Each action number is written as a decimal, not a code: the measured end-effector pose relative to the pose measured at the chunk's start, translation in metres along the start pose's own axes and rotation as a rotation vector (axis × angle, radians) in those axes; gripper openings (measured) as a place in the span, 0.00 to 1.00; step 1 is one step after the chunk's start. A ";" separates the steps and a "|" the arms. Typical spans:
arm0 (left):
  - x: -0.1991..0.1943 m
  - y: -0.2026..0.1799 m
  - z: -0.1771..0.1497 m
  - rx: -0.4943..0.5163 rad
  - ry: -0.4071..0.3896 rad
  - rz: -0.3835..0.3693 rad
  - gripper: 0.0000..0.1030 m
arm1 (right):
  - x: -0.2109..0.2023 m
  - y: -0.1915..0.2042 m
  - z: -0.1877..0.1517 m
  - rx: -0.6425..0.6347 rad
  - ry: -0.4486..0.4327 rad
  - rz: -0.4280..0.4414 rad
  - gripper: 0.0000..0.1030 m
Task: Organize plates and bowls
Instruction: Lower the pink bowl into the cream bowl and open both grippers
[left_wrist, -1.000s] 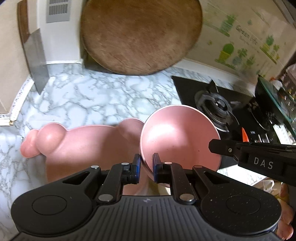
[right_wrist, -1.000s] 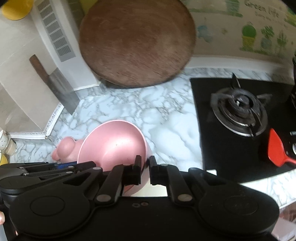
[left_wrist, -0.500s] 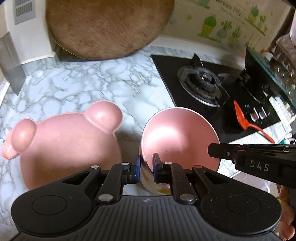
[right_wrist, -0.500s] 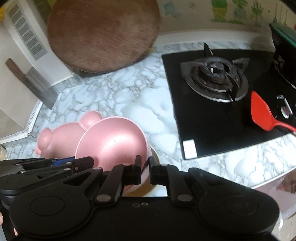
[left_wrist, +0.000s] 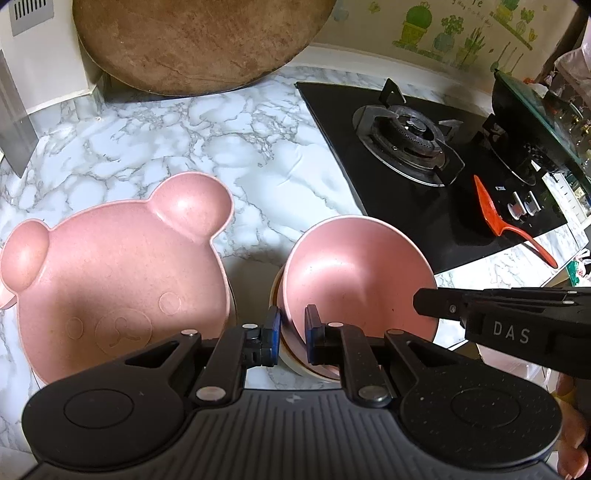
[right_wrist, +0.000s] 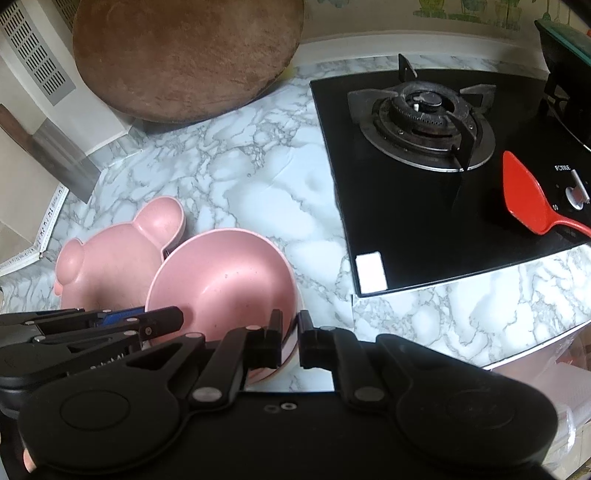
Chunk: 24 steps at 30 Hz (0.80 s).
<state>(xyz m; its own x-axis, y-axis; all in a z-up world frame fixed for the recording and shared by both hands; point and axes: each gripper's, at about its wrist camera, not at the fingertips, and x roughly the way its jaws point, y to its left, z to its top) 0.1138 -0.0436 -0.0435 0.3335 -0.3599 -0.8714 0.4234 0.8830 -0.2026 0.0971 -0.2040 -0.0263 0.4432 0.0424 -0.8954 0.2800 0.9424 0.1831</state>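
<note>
A round pink bowl (left_wrist: 354, 273) is tilted and rests in a pale bowl (left_wrist: 291, 363) beneath it on the marble counter. My left gripper (left_wrist: 291, 332) is shut on the pink bowl's near-left rim. My right gripper (right_wrist: 290, 339) is shut on the same bowl's (right_wrist: 225, 280) near-right rim. A pink bear-shaped plate (left_wrist: 110, 280) sits on the counter just left of the bowl; it also shows in the right wrist view (right_wrist: 114, 266).
A black gas hob (left_wrist: 413, 155) with a red spatula (left_wrist: 498, 218) lies to the right. A big round wooden board (left_wrist: 199, 40) leans on the back wall. A cleaver (right_wrist: 55, 155) leans at the far left. The counter's front edge is near.
Both grippers have carried the pink bowl right, off the bear plate, and down into the pale bowl beside it. The bear plate now lies fully in view.
</note>
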 end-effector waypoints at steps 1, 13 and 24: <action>0.001 0.001 0.000 -0.003 0.003 -0.001 0.12 | 0.001 0.000 0.000 -0.003 0.002 0.000 0.08; 0.005 0.002 0.002 0.001 0.007 -0.002 0.12 | 0.004 0.001 0.001 -0.007 0.018 0.006 0.13; -0.006 0.001 0.002 0.028 -0.028 -0.023 0.12 | -0.007 0.001 0.004 -0.002 -0.021 0.009 0.23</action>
<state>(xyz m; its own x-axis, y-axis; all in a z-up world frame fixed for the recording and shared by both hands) 0.1136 -0.0414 -0.0376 0.3464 -0.3883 -0.8540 0.4541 0.8660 -0.2095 0.0979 -0.2046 -0.0186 0.4632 0.0443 -0.8851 0.2740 0.9427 0.1906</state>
